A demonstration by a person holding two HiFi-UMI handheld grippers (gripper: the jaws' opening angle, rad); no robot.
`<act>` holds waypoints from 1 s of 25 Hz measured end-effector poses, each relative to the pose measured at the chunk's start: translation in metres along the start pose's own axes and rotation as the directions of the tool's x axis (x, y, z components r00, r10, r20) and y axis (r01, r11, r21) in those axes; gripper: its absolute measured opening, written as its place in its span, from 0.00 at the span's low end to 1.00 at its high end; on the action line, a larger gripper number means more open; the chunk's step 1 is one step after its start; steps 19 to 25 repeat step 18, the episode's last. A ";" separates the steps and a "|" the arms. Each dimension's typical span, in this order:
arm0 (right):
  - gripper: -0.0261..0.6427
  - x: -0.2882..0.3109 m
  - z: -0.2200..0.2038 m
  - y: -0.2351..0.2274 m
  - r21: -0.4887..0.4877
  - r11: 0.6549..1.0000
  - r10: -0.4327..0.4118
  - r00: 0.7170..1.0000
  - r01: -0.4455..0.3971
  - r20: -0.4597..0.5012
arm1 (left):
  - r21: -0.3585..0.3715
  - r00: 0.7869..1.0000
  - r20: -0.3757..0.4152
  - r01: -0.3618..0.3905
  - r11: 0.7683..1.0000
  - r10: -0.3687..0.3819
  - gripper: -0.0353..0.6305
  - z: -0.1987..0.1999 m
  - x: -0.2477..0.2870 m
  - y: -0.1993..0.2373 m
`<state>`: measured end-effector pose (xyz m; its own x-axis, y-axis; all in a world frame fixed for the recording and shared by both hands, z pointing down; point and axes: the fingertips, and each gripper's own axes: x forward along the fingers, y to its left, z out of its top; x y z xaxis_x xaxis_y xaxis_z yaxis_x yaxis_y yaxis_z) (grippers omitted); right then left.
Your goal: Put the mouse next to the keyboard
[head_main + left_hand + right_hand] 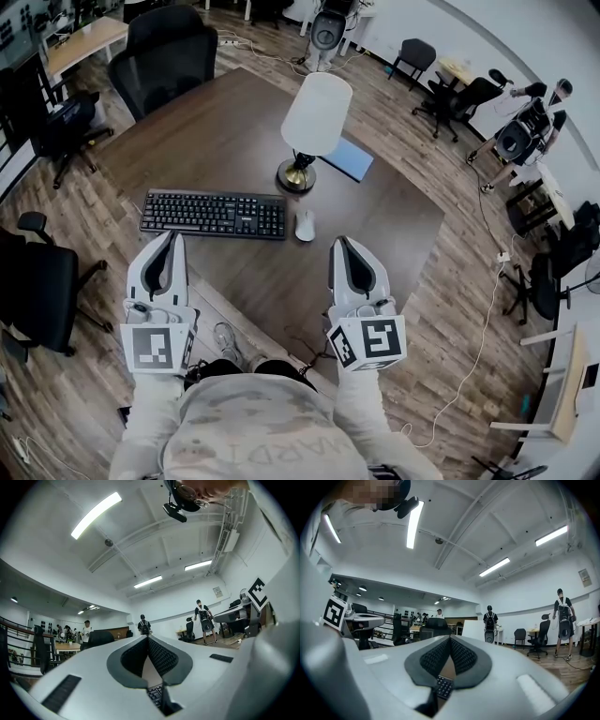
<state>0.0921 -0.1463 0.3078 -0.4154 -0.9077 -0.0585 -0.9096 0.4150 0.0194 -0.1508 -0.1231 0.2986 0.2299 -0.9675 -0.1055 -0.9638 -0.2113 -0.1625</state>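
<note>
A black keyboard (214,214) lies on the dark brown table (216,122). Just off its right end rests a white mouse (305,225), close beside it. My left gripper (172,236) hovers over the table's near edge, just short of the keyboard's left part, shut and holding nothing. At the same height, my right gripper (339,242) sits slightly right of and nearer than the mouse, also shut and empty. In both gripper views the jaws meet at the tip, and keyboard keys (154,695) (443,686) show below them.
A lamp with a white shade (317,112) and brass base (296,175) stands behind the mouse. A blue pad (349,157) lies to its right. Black office chairs (169,52) (37,291) stand around the table, and people stand far off in the room.
</note>
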 end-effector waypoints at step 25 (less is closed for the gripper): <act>0.05 -0.021 0.015 0.009 -0.013 0.999 0.031 0.999 -0.030 0.043 | 0.014 1.000 0.005 -0.022 1.000 0.022 0.06 0.008 -0.021 -0.008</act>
